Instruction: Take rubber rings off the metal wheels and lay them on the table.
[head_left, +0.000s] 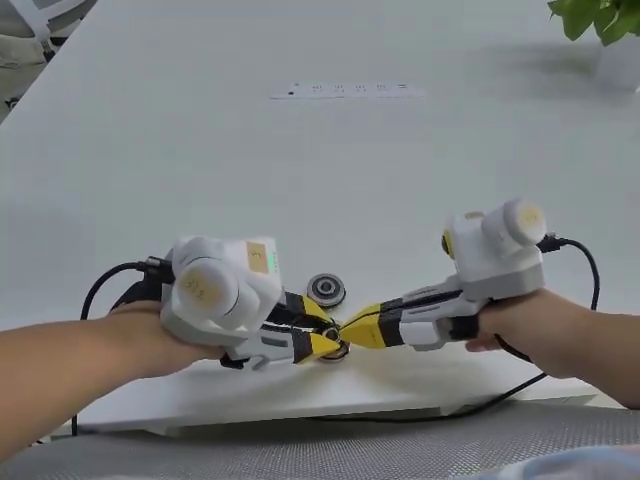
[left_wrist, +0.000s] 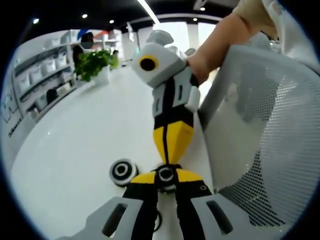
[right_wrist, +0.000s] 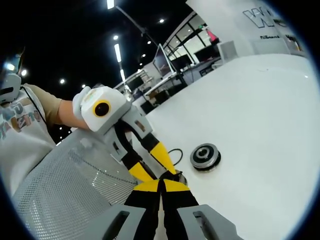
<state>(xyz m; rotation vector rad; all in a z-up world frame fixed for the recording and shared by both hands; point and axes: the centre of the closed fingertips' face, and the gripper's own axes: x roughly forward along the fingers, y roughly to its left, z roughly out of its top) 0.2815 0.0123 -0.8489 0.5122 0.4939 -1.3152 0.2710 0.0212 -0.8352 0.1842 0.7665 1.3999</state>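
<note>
Now I am at the stripping step for the first wheel. My left gripper (head_left: 322, 344) has its yellow jaws clenched on a small metal wheel (left_wrist: 166, 175), one jaw at each side of it, at the near edge of the white table (head_left: 300, 180), close to the middle. My right gripper (right_wrist: 160, 186) comes from the right and meets that wheel tip to tip. Its jaws are pressed together almost fully. Whether they pinch the edge of the rubber between them I cannot tell, because the place is hidden behind the tips.

A second wheel (head_left: 326, 289) lies flat on the table just beyond the two grippers, a little farther from me, and its dark rubber ring (right_wrist: 206, 167) seems to be on it. I see no loose ring lying on the table, so I judge the task is near its beginning.

The next move, I think, calls for a firm hold by the left jaws while the right jaws catch the ring and peel it over the rim, away to the right, then lay it on a free part of the table
</note>
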